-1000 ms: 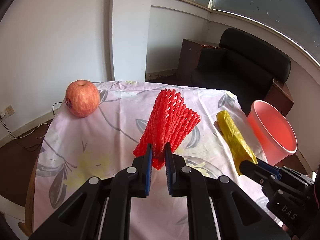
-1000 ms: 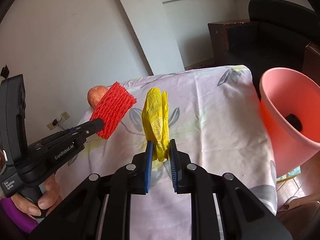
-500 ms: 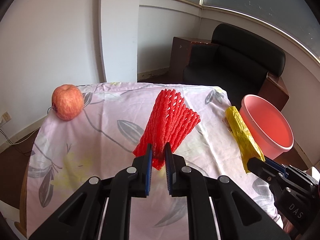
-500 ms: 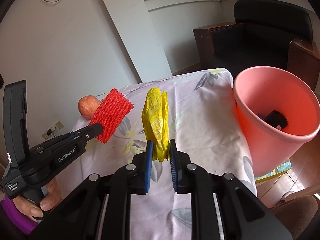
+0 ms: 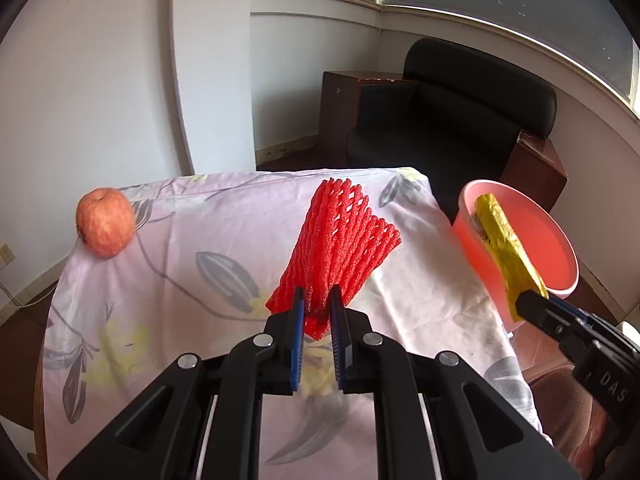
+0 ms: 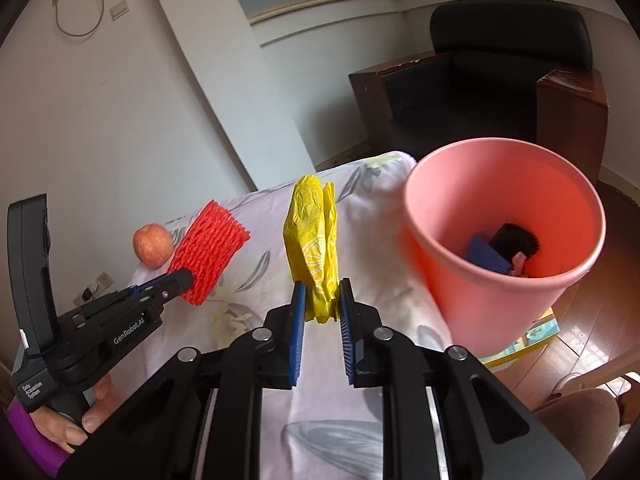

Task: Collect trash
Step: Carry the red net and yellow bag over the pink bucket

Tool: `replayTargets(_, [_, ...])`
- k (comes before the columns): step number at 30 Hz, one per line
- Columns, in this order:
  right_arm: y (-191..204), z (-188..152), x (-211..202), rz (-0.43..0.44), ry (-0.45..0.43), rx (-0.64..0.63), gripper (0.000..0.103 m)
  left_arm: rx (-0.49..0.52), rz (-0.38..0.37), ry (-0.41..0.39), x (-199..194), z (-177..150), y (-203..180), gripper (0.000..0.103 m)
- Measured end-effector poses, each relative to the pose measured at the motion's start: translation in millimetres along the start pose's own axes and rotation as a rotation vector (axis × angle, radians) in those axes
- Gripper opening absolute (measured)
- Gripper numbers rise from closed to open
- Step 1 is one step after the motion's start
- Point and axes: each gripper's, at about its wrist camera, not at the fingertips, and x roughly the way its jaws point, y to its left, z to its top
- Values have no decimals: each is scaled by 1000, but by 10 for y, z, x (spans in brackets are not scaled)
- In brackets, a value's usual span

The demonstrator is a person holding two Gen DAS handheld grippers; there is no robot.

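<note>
My left gripper [image 5: 317, 300] is shut on a red foam fruit net [image 5: 340, 244] and holds it above the table; it also shows in the right wrist view [image 6: 210, 252]. My right gripper [image 6: 323, 300] is shut on a crumpled yellow wrapper [image 6: 314, 236], held in the air just left of the pink bin [image 6: 480, 280]. In the left wrist view the yellow wrapper [image 5: 504, 240] is in front of the pink bin's [image 5: 560, 256] opening. The bin holds a few dark and blue scraps [image 6: 500, 248].
An apple [image 5: 105, 227] sits at the far left corner of the table with the floral cloth [image 5: 180, 264]. The bin stands off the table's right edge. A black armchair [image 5: 460, 120] and brown side tables stand behind. Walls are at the left.
Both grippers have lifted and swung right with their loads. The yellow wrapper has moved from above the table toward the pink bin, which now looks larger and closer.
</note>
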Motion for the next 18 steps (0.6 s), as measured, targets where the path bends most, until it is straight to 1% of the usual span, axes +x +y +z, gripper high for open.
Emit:
replayTargets(12, [-528,124,-222,-86,-84,109,17,71,-35,-12,114,158,-411,11])
replayTargets(18, [-768,200,-268,-139,-122,133,17,107,-67,-21,164,223,-649,11])
